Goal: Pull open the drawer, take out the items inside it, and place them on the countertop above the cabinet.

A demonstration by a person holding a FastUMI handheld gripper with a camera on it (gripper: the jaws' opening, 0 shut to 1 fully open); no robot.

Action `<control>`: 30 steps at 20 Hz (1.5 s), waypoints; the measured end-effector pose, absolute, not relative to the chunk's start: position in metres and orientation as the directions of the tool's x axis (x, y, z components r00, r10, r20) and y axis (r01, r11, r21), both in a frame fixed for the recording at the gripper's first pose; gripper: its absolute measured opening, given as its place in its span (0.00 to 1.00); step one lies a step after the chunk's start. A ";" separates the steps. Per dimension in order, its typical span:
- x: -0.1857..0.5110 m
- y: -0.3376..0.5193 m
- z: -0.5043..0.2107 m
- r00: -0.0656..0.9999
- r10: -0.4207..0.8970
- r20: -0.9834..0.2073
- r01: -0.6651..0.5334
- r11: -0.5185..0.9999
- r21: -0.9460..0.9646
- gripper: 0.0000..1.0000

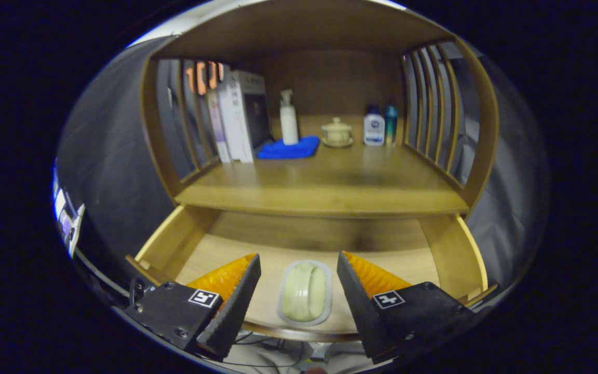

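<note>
The wooden drawer (449,254) is pulled out under the countertop (325,182). On its floor lies a pale green oval item in a clear wrapper (305,292), near the drawer's front edge. My gripper (299,267) is open above it, with the item showing in the gap between the two black fingers (236,301). Neither orange-backed finger touches it as far as I can see.
At the back of the countertop stand books (236,117), a white pump bottle (288,122) on a blue cloth (289,148), a lidded ceramic cup (337,132) and two small bottles (374,127). Slatted wooden sides (434,109) fence the counter left and right.
</note>
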State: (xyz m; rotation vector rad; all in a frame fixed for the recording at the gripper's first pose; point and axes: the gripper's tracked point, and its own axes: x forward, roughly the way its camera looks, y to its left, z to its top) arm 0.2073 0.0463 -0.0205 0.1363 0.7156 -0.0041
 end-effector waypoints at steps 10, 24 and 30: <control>0.210 0.058 -0.081 0.585 0.059 -0.809 0.062 0.991 0.117 0.79; 0.215 0.054 -0.082 0.593 0.019 -0.805 0.058 0.996 0.066 0.16; 0.220 0.051 -0.046 0.636 0.012 -0.772 0.047 0.997 0.054 0.15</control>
